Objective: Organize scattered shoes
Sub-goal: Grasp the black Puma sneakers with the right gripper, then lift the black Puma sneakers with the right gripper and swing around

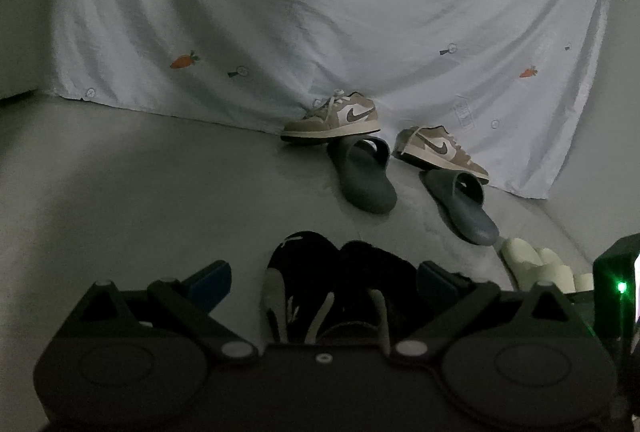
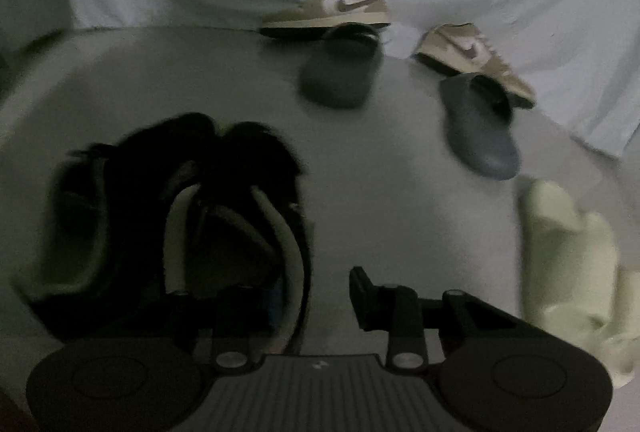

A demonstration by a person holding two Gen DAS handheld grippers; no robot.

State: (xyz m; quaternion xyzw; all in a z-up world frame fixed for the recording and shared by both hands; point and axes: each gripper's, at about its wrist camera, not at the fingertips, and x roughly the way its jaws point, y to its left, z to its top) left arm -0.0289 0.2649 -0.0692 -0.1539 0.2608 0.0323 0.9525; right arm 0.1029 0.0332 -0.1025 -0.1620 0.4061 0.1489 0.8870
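Observation:
Two black slippers with pale fuzzy lining lie side by side on the grey floor, one (image 1: 296, 272) to the left of the other (image 1: 372, 272). My left gripper (image 1: 324, 284) hangs over them, open wide; its left finger stands clear of them. In the right wrist view my right gripper (image 2: 310, 300) straddles the outer side wall of the right-hand black slipper (image 2: 240, 192). Its left finger is down inside the dark slipper and hard to see. A strip of floor shows between the wall and the right finger (image 2: 364, 300), so the pads do not press.
Two tan sneakers (image 1: 336, 116) (image 1: 440, 148) and two dark grey slides (image 1: 364, 176) (image 1: 460, 204) lie further off by a hanging white sheet (image 1: 320, 12) with carrot prints. Pale cream slippers (image 1: 536, 268) (image 2: 560, 252) sit to the right.

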